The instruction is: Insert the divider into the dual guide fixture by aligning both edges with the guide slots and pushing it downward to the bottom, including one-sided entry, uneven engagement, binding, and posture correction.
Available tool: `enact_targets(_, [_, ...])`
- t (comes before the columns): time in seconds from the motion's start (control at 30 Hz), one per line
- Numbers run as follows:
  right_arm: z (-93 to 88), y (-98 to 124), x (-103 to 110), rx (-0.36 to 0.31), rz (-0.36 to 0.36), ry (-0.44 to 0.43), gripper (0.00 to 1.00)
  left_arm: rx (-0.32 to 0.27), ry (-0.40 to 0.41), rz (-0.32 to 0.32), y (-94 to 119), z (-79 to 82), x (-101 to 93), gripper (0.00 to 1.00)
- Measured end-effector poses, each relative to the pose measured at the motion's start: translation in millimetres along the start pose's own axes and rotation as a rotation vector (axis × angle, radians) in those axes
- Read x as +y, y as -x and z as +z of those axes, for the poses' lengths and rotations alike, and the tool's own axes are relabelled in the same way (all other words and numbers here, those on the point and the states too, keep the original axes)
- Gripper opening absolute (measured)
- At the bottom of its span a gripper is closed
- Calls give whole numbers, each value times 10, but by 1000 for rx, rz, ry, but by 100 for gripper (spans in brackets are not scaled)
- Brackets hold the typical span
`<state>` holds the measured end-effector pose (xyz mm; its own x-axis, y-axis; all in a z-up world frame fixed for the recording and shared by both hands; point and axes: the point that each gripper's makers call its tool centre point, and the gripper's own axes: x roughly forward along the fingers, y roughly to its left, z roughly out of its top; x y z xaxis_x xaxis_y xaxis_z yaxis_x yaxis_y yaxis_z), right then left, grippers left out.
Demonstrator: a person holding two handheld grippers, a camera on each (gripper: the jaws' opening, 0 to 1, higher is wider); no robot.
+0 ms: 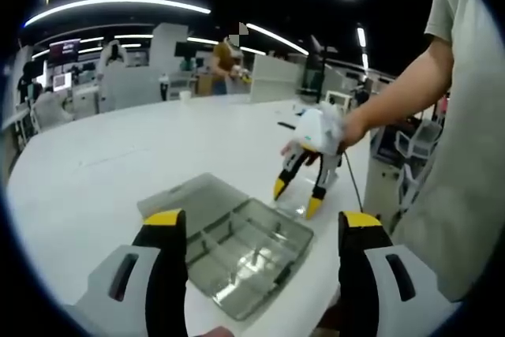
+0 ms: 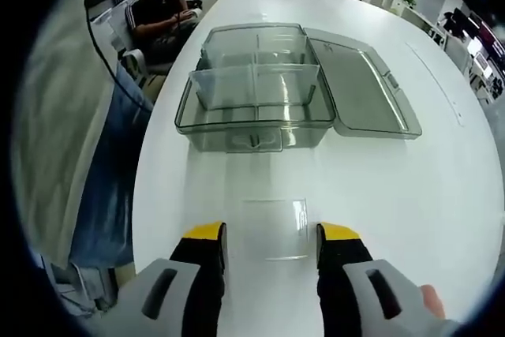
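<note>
A clear plastic box (image 2: 252, 108) stands open on the white table (image 2: 410, 187), its lid (image 2: 359, 84) folded flat to the right. A clear wall crosses the inside of the box. The clear divider (image 2: 272, 226) lies flat on the table in front of the box, between the jaws of my right gripper (image 2: 272, 234), which is open and not touching it. In the left gripper view the box (image 1: 237, 250) sits just beyond my open left gripper (image 1: 263, 222). The right gripper (image 1: 296, 199) points down at the table past the box's far corner.
The table edge (image 2: 150, 195) runs down the left of the right gripper view, with the person's clothes beside it. A person sits past the table's far end (image 2: 162, 5). The person's forearm (image 1: 394, 108) reaches in from the right. Desks and chairs (image 1: 118, 76) stand behind the table.
</note>
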<state>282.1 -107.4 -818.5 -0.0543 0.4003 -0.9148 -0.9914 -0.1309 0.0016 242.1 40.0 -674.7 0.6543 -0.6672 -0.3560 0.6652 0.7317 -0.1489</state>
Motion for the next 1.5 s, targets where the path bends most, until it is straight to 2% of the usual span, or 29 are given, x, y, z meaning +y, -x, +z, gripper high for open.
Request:
enact_targets(0.8, [-560, 358, -22, 12, -57, -127, 52, 9, -21, -75, -240, 57, -101, 77])
enact_targets(1.2, [-878, 473, -53, 45, -74, -158, 55, 18, -25, -85, -277, 56, -88, 77])
enact_targets(1.5, [-1055, 501, -56, 70, -69, -151, 55, 25, -22, -83, -287, 37, -69, 77])
